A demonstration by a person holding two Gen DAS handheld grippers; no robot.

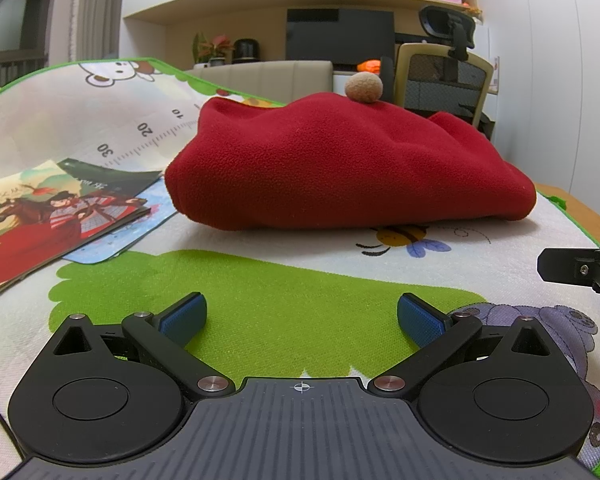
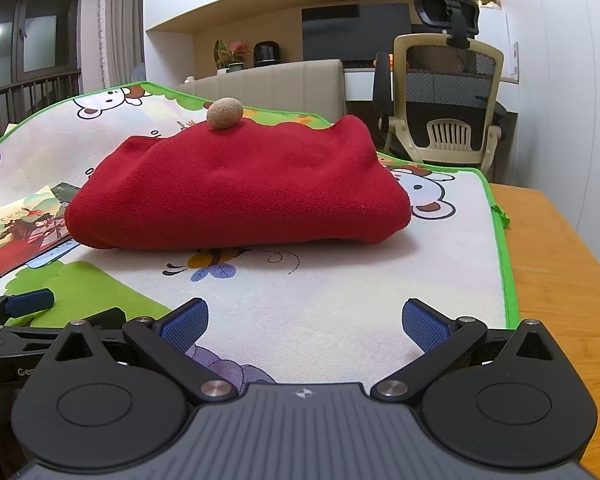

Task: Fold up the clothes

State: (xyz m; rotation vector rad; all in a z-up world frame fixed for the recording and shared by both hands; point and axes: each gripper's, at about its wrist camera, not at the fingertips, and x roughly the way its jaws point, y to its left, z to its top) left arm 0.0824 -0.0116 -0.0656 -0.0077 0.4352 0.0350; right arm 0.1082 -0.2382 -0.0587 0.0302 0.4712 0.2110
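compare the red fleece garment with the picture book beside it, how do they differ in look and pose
The red fleece garment is plain, soft and bundled into a thick mound; the picture book is printed with a horse rider and lies thin and flat. A tan pompom shows atop the garment; nothing sits on the book. Both rest on the cartoon play mat.

A deep red fleece garment [image 1: 340, 164] fills the middle of the frame, with a tan pompom [image 1: 363, 87] on top. The mat [image 1: 260, 320] under it is white with a bright green border, a lime-green patch at lower centre, a yellow-and-black bee with blue wings, cartoon animals and a printed ruler scale at upper left. At left, a booklet [image 1: 40, 216] shows a red-robed rider on a brown horse. At right in the right wrist view, the desk [image 2: 560, 264] is orange-brown wood
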